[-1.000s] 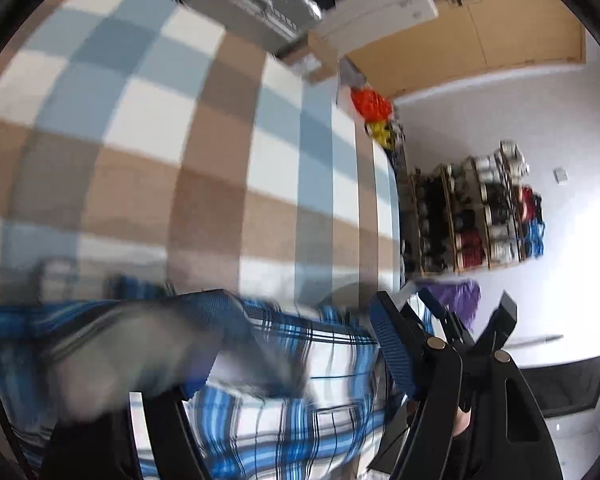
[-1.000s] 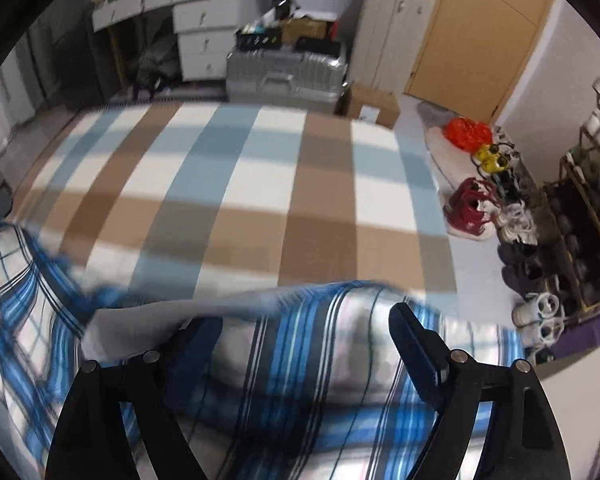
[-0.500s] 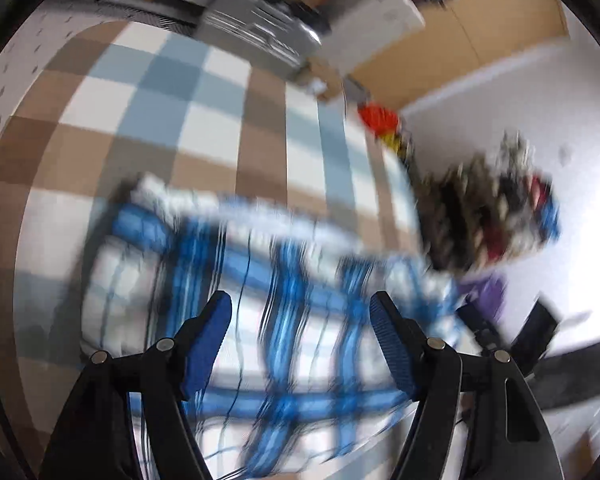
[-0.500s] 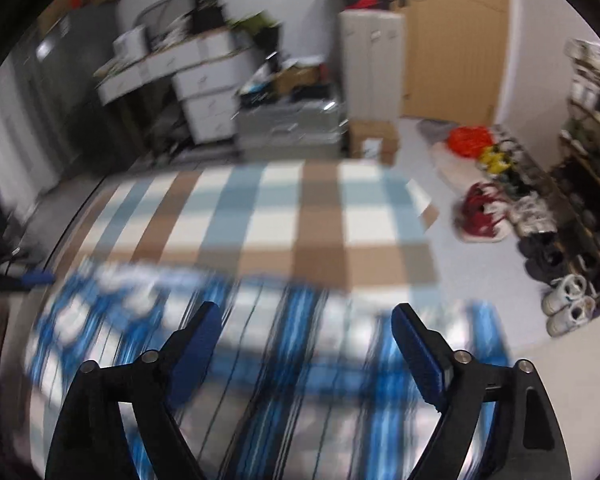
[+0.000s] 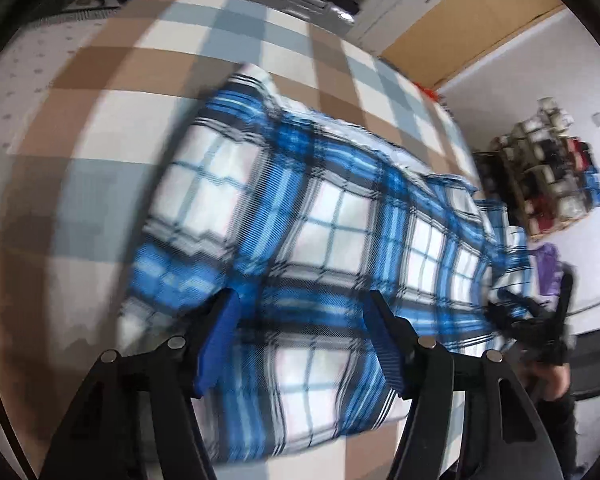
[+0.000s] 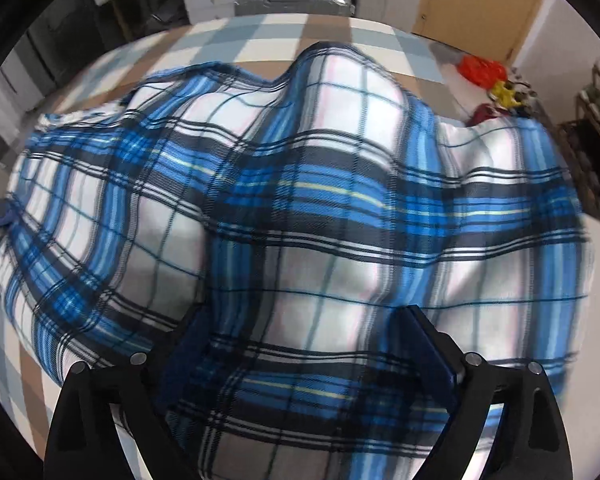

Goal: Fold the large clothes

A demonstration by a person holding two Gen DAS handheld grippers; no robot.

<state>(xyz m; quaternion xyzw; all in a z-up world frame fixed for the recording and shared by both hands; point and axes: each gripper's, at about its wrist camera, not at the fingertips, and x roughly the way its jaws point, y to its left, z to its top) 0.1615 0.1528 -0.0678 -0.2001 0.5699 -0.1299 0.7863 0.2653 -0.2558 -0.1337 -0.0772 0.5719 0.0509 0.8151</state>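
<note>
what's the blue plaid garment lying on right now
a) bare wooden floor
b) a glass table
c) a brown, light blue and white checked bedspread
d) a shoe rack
c: in the left wrist view the blue plaid garment lies spread across the checked bedspread, whose brown, light blue and white squares show around its edges.
</note>
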